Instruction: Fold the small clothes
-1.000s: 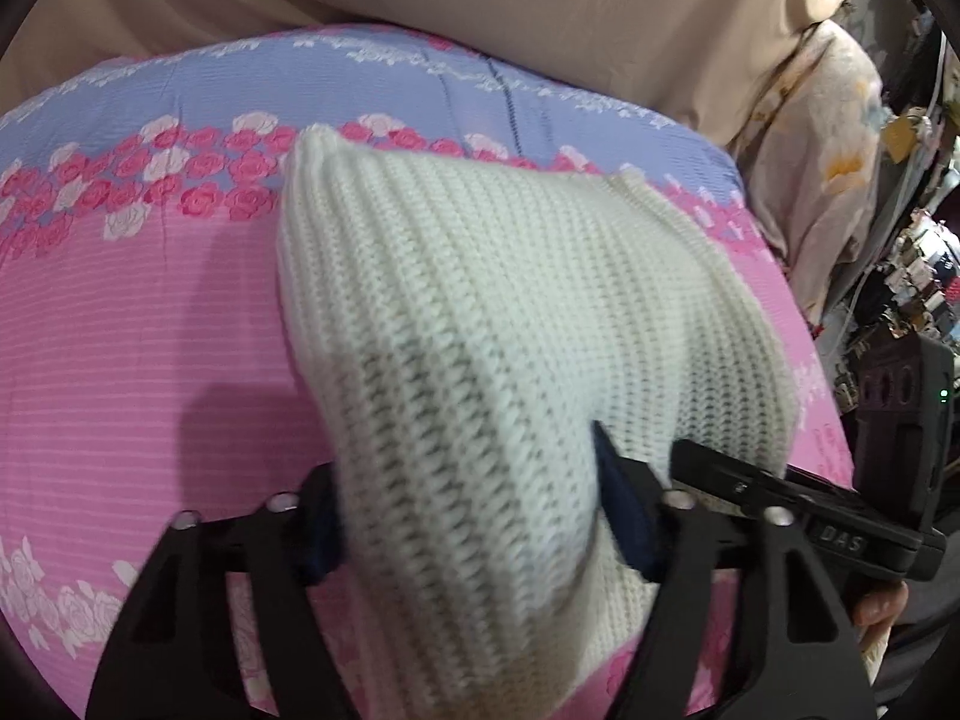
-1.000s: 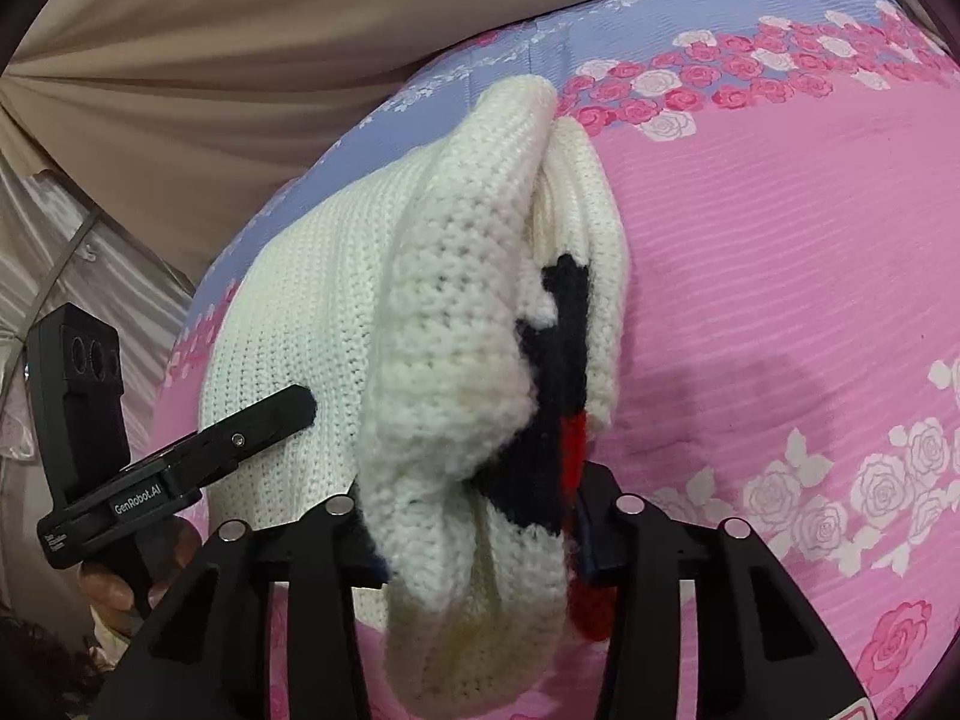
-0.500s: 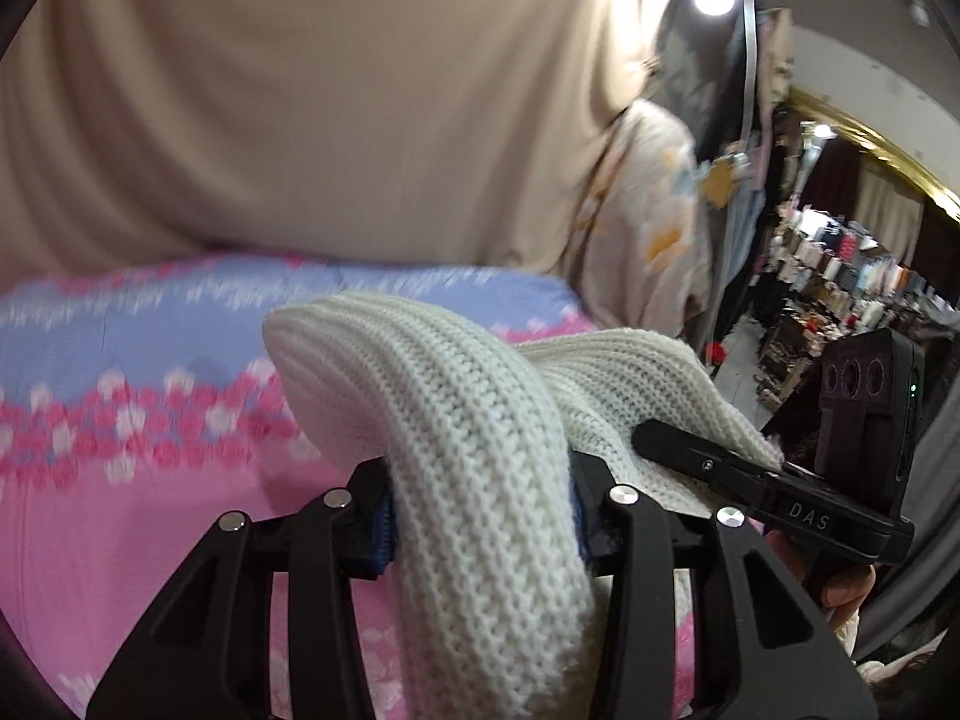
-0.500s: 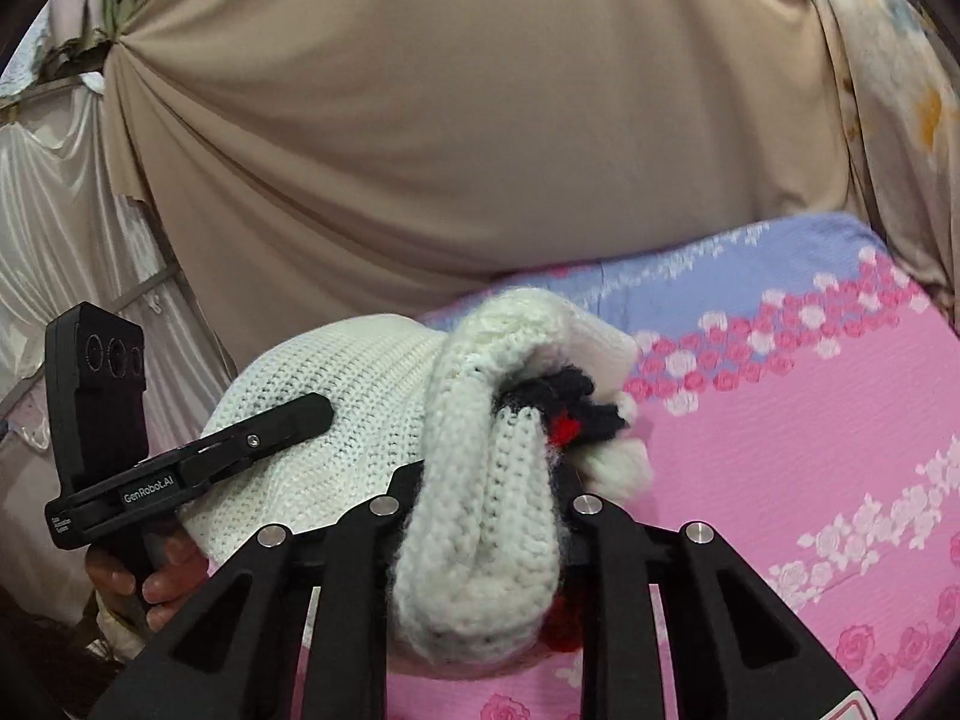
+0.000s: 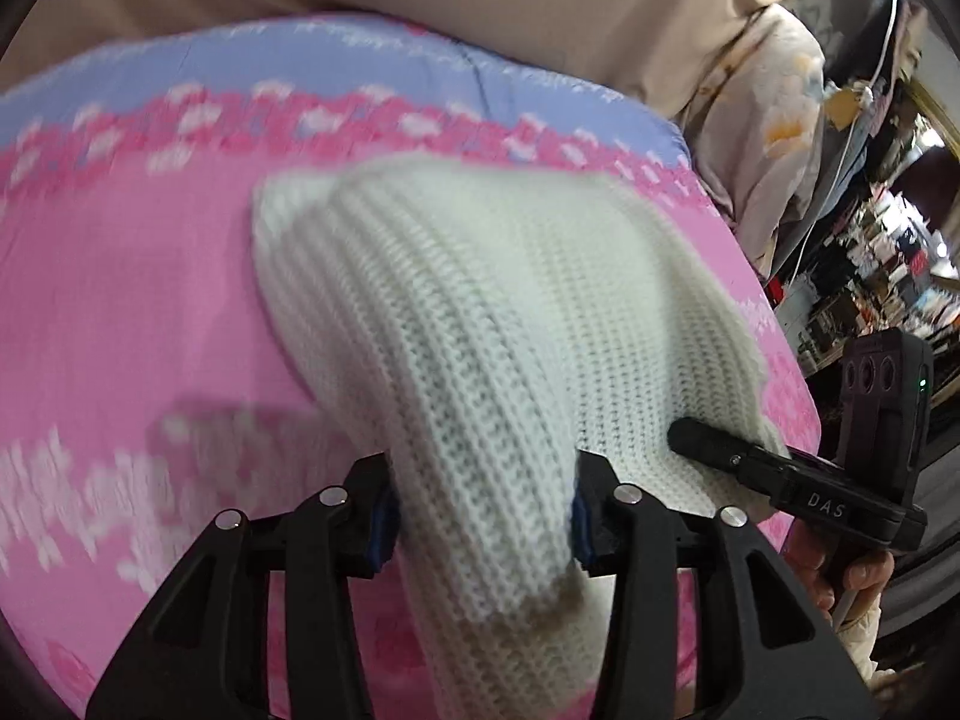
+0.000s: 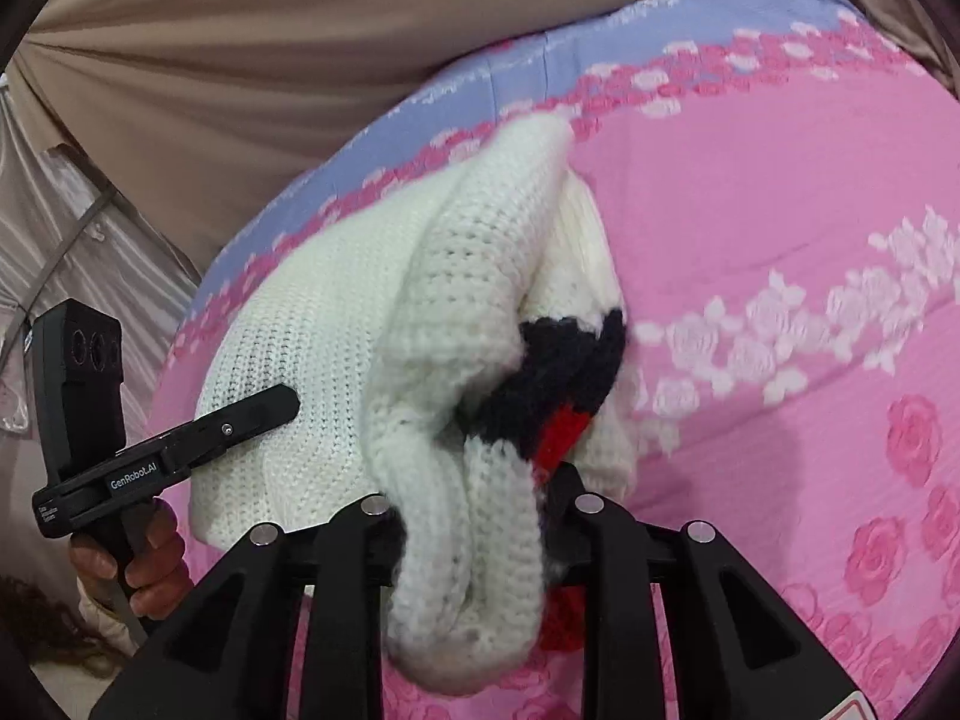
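Observation:
A small white knitted sweater [image 5: 480, 324] hangs stretched between both grippers over a pink floral bed sheet [image 5: 132, 300]. My left gripper [image 5: 483, 522] is shut on one bunched edge of it. My right gripper [image 6: 474, 516] is shut on the other edge, where the sweater [image 6: 336, 324] shows a black and red knitted patch [image 6: 558, 372]. The right gripper shows in the left wrist view [image 5: 780, 474], and the left gripper in the right wrist view [image 6: 180, 450]. The far part of the sweater rests on the sheet.
The sheet [image 6: 780, 192] has a blue band with pink roses at the far side. A beige curtain [image 6: 270, 48] hangs behind the bed. A floral cloth [image 5: 762, 120] and cluttered shelves [image 5: 888, 276] stand at the right.
Half a second ago both grippers were lifted with the sweater, facing the curtain. Now they have tilted back down toward the sheet, and the sweater's far part lies on it.

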